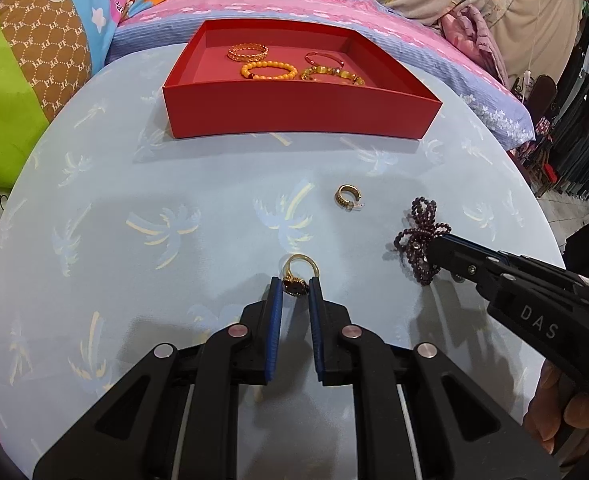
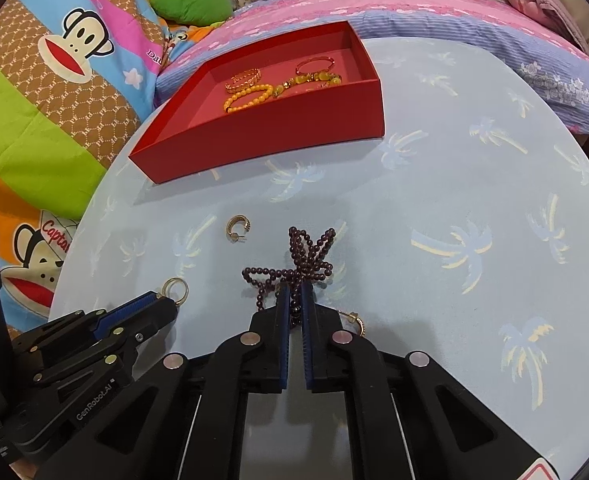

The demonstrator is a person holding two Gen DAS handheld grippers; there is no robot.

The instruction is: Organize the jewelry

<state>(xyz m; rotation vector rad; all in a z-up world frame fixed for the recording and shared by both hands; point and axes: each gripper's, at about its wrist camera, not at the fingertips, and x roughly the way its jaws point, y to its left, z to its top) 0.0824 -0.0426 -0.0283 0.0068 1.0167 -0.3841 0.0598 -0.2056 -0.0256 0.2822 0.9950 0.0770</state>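
My left gripper (image 1: 295,285) is shut on a gold ring with a dark stone (image 1: 296,276) on the round table (image 1: 174,208); the ring also shows in the right wrist view (image 2: 176,290). My right gripper (image 2: 293,295) is shut on a dark purple bead bracelet (image 2: 306,260), also in the left wrist view (image 1: 420,236). A gold hoop earring (image 1: 347,197) (image 2: 238,227) lies loose between them and the red tray (image 1: 294,110) (image 2: 270,136). The tray holds a gold chain bangle (image 1: 248,52), a yellow bead bracelet (image 1: 269,70), a red bangle (image 1: 324,58) and an amber bead bracelet (image 1: 334,76).
A second gold earring (image 2: 354,320) lies by my right gripper's right finger. The table has a light blue palm-print cloth. A pink and blue bedspread (image 1: 294,4) lies behind the tray, with colourful cushions (image 2: 54,80) to the left.
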